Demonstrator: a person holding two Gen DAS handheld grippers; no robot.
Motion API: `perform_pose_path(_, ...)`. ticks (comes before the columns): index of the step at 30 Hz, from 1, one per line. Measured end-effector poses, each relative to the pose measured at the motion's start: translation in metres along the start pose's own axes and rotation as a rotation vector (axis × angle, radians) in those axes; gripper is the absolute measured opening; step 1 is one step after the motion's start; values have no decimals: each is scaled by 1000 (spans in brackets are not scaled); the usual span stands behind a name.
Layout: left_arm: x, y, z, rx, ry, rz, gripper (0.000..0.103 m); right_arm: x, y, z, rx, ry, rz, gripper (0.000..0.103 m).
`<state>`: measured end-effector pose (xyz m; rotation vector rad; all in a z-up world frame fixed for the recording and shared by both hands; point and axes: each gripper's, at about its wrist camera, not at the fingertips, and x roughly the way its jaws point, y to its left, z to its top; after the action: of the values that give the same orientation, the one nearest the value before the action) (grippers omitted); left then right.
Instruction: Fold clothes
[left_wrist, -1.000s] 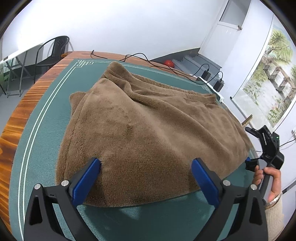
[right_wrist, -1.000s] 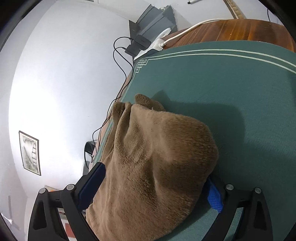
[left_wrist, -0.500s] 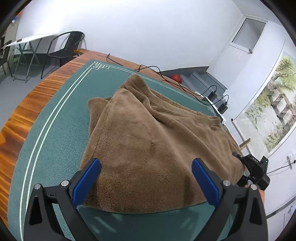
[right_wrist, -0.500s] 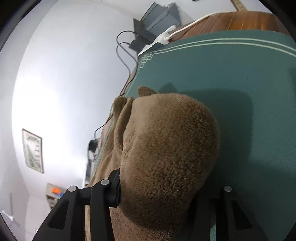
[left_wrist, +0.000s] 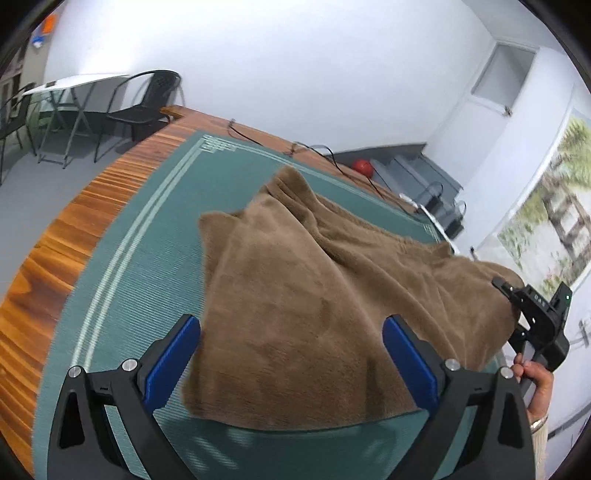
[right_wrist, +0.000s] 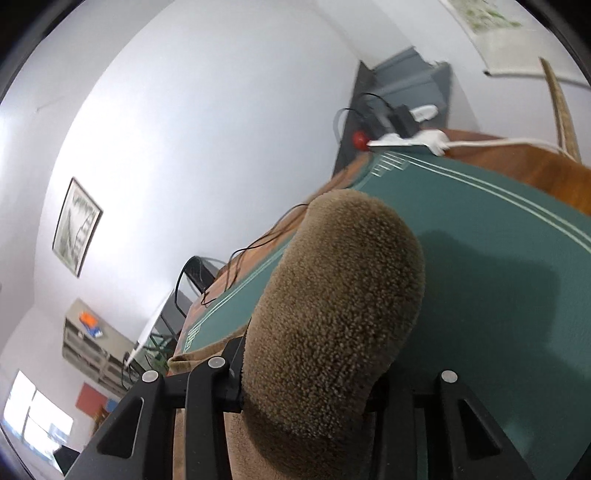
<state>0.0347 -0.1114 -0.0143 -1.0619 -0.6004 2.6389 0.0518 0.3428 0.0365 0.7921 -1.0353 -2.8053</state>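
A brown fleece garment (left_wrist: 314, 295) lies on the green mat (left_wrist: 147, 240). My left gripper (left_wrist: 291, 354) is open, its blue pads either side of the garment's near edge, not gripping it. My right gripper (right_wrist: 306, 384) is shut on a fold of the brown fleece (right_wrist: 332, 306) and holds it lifted above the mat. In the left wrist view the right gripper (left_wrist: 532, 317) shows at the garment's right corner, which is raised off the table.
The mat covers a wooden table (left_wrist: 74, 221). Cables (left_wrist: 314, 151), chargers (left_wrist: 439, 206) and a white power strip (right_wrist: 413, 138) lie along the far edge. A red ball (left_wrist: 364, 168) sits behind. A black chair (left_wrist: 147, 103) stands far left.
My right gripper closed on the garment's corner and lifted it off the mat. The left gripper rose and tilted, staying open over the near edge.
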Motion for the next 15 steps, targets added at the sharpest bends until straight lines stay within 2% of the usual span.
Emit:
perform_pose_path(2,-6,13,5,-52,-18,13,100,-2,9,-15,-21,4,0,40)
perform_pose_path(6,-14,34,12,-122,-48,98,100,-3,39,-17,-76,1,5,38)
perform_pose_path(11,-18,63,14,-244,-51,84,100,4,93,-22,-168,6,66,38)
perform_pose_path(15,-20,84,14,-346,-52,77,100,14,139,-36,-228,30,160,38)
